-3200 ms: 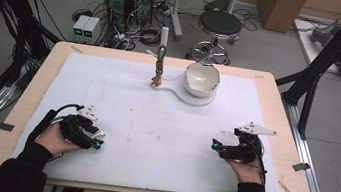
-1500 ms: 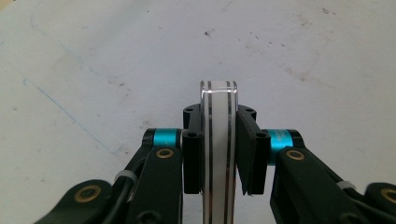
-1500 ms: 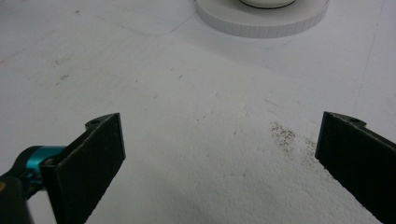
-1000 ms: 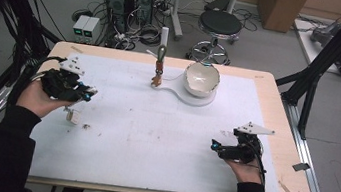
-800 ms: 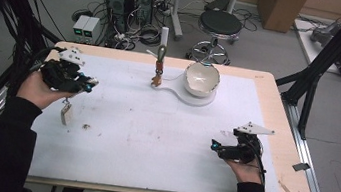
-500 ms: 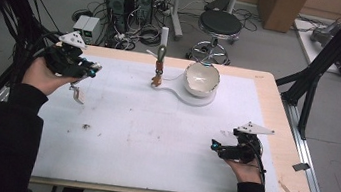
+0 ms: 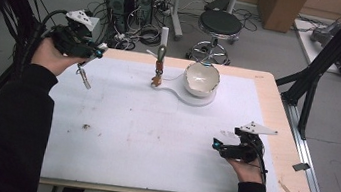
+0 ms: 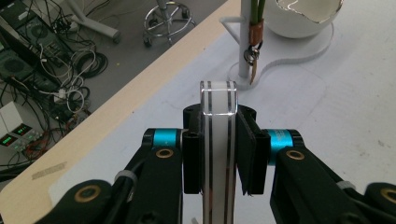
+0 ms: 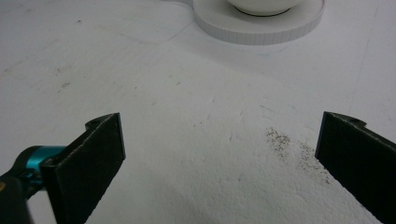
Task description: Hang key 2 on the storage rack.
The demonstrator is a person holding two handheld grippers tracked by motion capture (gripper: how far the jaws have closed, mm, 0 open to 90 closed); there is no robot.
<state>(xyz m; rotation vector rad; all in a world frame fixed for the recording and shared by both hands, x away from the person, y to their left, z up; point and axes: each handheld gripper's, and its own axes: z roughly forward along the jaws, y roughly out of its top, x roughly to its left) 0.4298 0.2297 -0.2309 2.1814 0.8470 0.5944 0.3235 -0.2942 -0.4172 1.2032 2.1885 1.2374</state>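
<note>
My left gripper (image 7: 95, 51) is raised over the table's far left corner, shut on a clear tube with two dark stripes (image 8: 218, 100). The tube's lower end (image 7: 83, 79) hangs below the hand. In the left gripper view the jaws (image 8: 218, 140) clamp the tube upright, and beyond them is a white post with a green stem (image 8: 252, 42). My right gripper (image 7: 216, 144) rests low at the front right of the white table cover (image 7: 152, 139). It is open, with nothing between its fingers (image 9: 100, 154).
A white bowl (image 7: 201, 78) sits on a round white base (image 7: 193, 98) at the far middle, the post with the stem (image 7: 159, 66) beside it. A small dark speck (image 7: 86, 126) lies front left. Fine dark crumbs (image 9: 285, 140) lie ahead of the right gripper.
The left hand has lifted from the front left of the table and moved away to the far left corner, carrying the clear tube. The right gripper has stayed in place, open.
</note>
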